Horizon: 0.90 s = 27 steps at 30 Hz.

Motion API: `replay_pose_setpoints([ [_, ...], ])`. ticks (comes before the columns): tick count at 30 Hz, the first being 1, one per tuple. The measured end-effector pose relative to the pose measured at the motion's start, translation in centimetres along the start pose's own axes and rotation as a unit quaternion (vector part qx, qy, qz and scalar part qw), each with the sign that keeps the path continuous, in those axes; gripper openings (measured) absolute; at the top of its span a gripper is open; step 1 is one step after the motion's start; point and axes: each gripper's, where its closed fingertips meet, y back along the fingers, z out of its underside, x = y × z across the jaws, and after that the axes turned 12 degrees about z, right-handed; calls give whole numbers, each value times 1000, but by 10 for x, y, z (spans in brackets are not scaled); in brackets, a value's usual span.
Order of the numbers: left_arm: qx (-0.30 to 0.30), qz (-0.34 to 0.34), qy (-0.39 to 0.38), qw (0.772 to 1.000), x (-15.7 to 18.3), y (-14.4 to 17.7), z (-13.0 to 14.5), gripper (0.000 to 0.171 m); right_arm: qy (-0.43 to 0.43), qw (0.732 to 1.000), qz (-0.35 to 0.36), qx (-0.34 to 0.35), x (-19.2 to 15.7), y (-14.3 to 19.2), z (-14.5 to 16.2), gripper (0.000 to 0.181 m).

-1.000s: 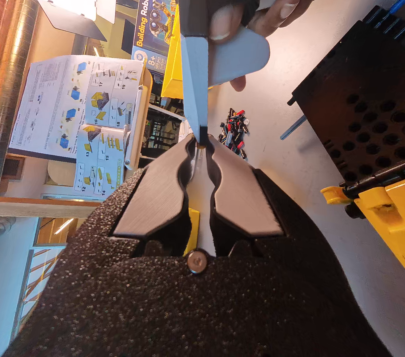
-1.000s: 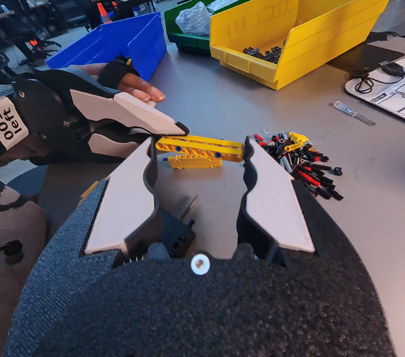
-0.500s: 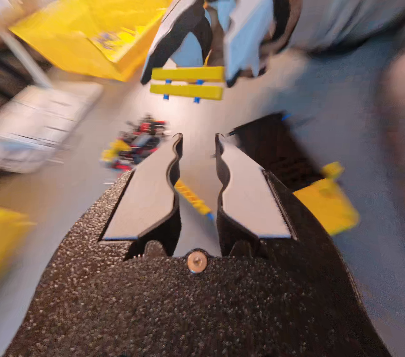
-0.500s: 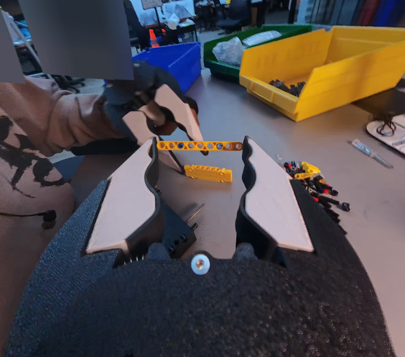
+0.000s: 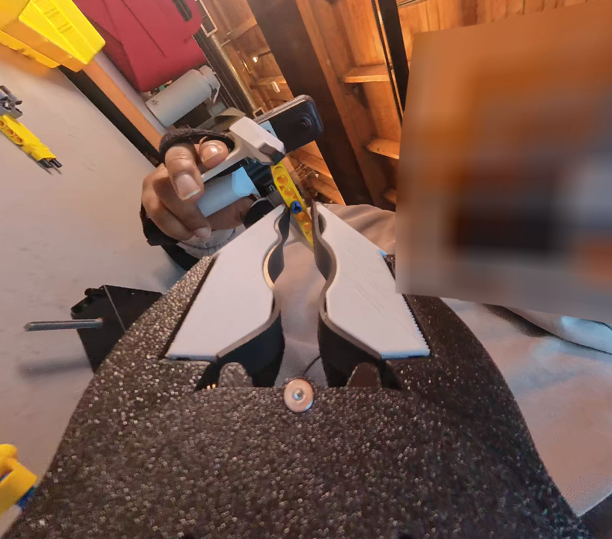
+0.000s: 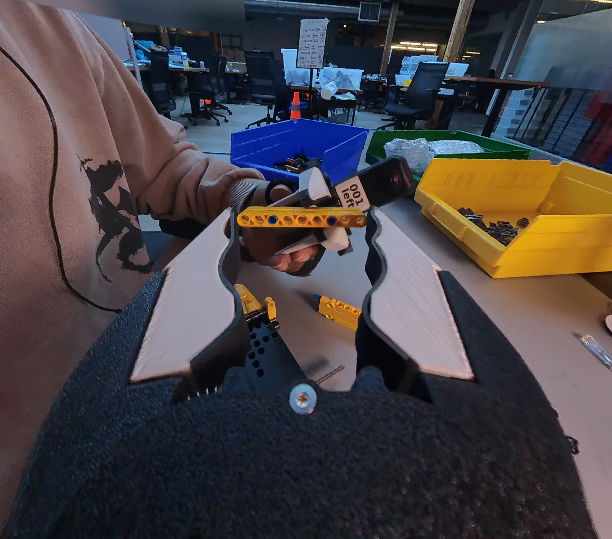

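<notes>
Right claw point(image 6: 299, 222) spread wide; left claw point(image 5: 297, 212) narrowed.

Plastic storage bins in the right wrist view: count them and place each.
3. The blue plastic bin stands at centre; the green plastic bin right of it; the yellow plastic bin nearest, far right. Others may be hidden.

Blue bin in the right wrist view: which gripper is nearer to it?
Left. The left gripper sits in front of the blue bin, beyond the yellow holed beam; the right gripper, holding that beam's ends, is on the camera's side.
</notes>
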Motion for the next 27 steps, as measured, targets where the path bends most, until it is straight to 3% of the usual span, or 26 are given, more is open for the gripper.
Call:
replay_pose_setpoints([
  [6, 8, -13, -25, 1000, 3, 3, -9, 9, 14, 1000, 10, -6, 5, 2, 1, 70],
  [7, 34, -16, -31, 999, 7, 9, -21, 8, 34, 999, 6, -17, 4, 4, 6, 35],
  [8, 22, -47, -53, 997, 3, 15, -22, 7, 52, 998, 9, -22, 4, 6, 10, 20],
  [9, -10, -87, -69, 994, -5, 19, -16, 6, 66, 997, 31, -35, 8, 3, 15, 35],
  [10, -28, -111, -83, 990, -8, 21, -12, 6, 75, 994, 53, -51, 14, 0, 19, 70],
  [11, -26, -119, -91, 988, -9, 21, -12, 6, 75, 993, 51, -70, 14, -3, 24, 85],
  [13, -43, -143, -97, 984, -14, 23, -9, 6, 88, 992, 45, -79, 13, -5, 26, 86],
  [15, -79, -181, -104, 975, -24, 27, -2, 6, 159, 979, 52, -116, 16, -6, 38, 86],
  [19, -128, -274, -111, 947, -51, 41, 8, 6, 316, 921, 88, -208, 29, -8, 62, 90],
  [24, -144, -344, -123, 920, -71, 53, 3, 6, 380, 860, 131, -315, 50, -11, 103, 85],
  [27, -140, -368, -124, 911, -79, 60, -2, 6, 394, 842, 150, -337, 60, -13, 112, 85],
])
